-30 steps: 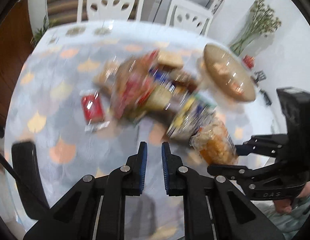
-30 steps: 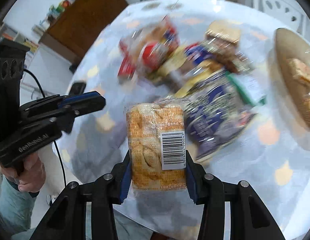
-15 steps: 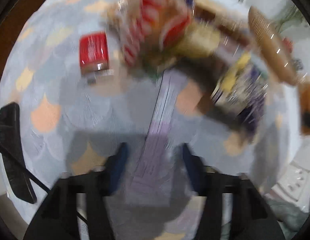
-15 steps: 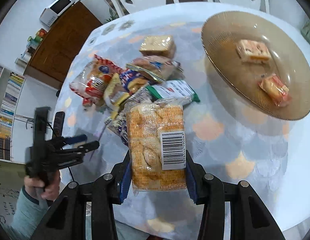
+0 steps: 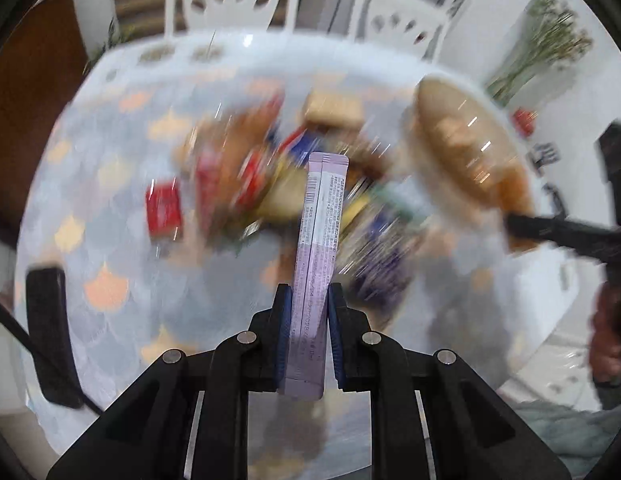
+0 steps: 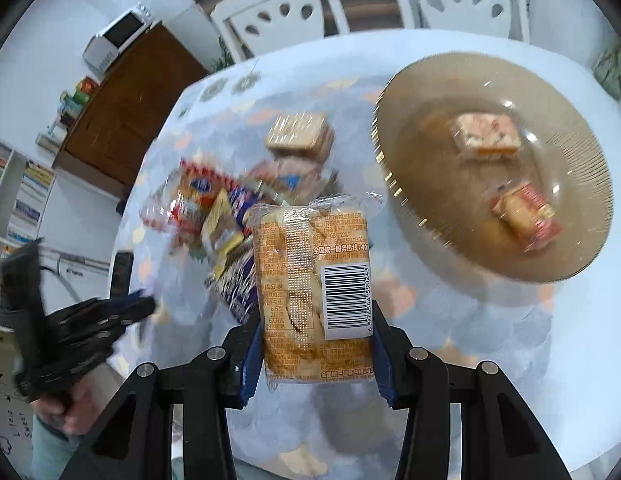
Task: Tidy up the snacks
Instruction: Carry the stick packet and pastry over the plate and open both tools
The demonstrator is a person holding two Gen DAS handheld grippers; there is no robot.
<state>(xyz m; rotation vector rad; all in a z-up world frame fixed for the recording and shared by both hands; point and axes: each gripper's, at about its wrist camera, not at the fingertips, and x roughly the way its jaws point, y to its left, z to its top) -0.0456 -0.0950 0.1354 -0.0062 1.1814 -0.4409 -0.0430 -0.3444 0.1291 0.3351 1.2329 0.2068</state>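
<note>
Roughly early stage. Glass plate (image 6: 582, 184) holds two wrapped snacks: pale sandwich cracker (image 6: 486, 136), red-orange packet (image 6: 526, 216). Pile of packets (image 6: 230, 208) left on table (image 6: 570, 340), about six, blur prevents exact count. Right gripper (image 6: 316, 354) clamped on orange bread pack (image 6: 314, 300), held above table just beside plate. Left gripper (image 5: 308, 344) clenched on lilac stick sachet (image 5: 316, 256), over pile. Two white chairs behind.

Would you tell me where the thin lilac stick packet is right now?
In the left wrist view, the lilac stick packet is clamped upright in the left gripper, above the snack pile.
</note>
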